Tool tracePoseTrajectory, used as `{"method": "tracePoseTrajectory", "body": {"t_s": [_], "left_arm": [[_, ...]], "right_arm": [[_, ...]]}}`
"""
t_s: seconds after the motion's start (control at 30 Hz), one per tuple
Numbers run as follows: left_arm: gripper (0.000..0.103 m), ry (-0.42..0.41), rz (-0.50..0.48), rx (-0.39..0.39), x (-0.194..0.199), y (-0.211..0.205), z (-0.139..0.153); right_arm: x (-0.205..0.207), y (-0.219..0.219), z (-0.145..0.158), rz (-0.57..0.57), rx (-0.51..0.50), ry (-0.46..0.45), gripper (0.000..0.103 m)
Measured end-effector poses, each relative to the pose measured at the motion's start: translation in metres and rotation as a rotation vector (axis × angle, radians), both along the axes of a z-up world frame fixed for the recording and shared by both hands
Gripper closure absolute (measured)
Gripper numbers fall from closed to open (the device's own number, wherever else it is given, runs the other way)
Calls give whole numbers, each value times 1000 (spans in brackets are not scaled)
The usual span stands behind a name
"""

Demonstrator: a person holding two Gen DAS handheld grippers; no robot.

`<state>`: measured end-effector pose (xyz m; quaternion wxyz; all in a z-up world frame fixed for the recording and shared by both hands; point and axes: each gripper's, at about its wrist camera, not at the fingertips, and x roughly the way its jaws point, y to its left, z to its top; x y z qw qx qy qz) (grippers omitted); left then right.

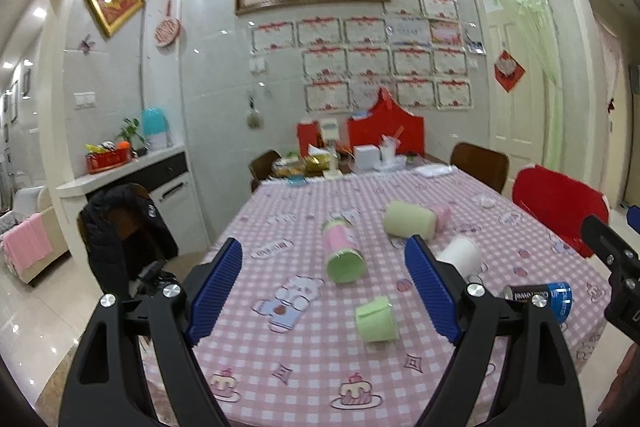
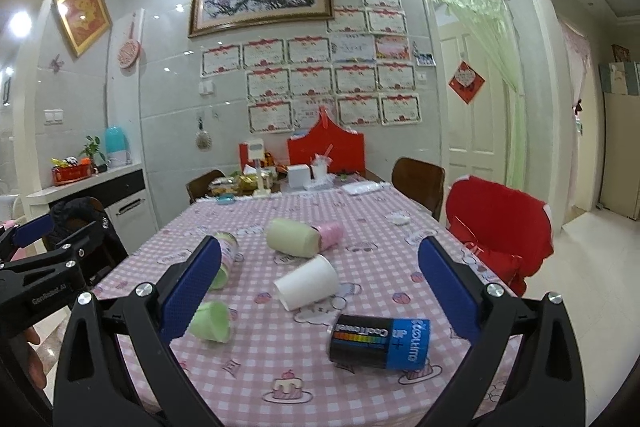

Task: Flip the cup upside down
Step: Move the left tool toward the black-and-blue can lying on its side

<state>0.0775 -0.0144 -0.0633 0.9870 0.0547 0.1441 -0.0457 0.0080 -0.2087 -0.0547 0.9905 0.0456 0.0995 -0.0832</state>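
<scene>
Several cups lie on their sides on the pink checked tablecloth (image 1: 280, 355). A small green cup (image 1: 376, 319) lies nearest, also in the right wrist view (image 2: 210, 321). A pink-and-green cup (image 1: 342, 251), a large pale green cup (image 1: 410, 220) with a pink cup (image 1: 442, 215) behind it, a white paper cup (image 2: 307, 282) and a black-and-blue can-like cup (image 2: 380, 343) lie around it. My left gripper (image 1: 324, 291) is open and empty above the near table. My right gripper (image 2: 320, 291) is open and empty, over the white cup and the black-and-blue cup.
Boxes, food and a white stand (image 2: 260, 171) crowd the table's far end. Wooden chairs (image 2: 420, 183) and a red-covered chair (image 2: 500, 227) stand on the right side. A chair with a black jacket (image 1: 120, 227) stands on the left, near a counter (image 1: 120, 175).
</scene>
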Motion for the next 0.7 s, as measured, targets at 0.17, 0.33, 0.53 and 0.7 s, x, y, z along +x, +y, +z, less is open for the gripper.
{"method": "tracePoseTrajectory", "body": {"t_s": [0.17, 0.33, 0.53, 0.7], "left_arm": [[21, 101, -125, 17, 22, -34, -18], [21, 189, -263, 78, 38, -89, -46], [21, 284, -466, 163, 45, -148, -75], [21, 325, -608, 294, 45, -190, -91]], "right_arm": [[12, -26, -19, -45, 24, 53, 8], [15, -57, -37, -110, 51, 99, 8], [9, -94, -54, -176, 84, 160, 8], [2, -114, -61, -198, 125, 187, 8]]}}
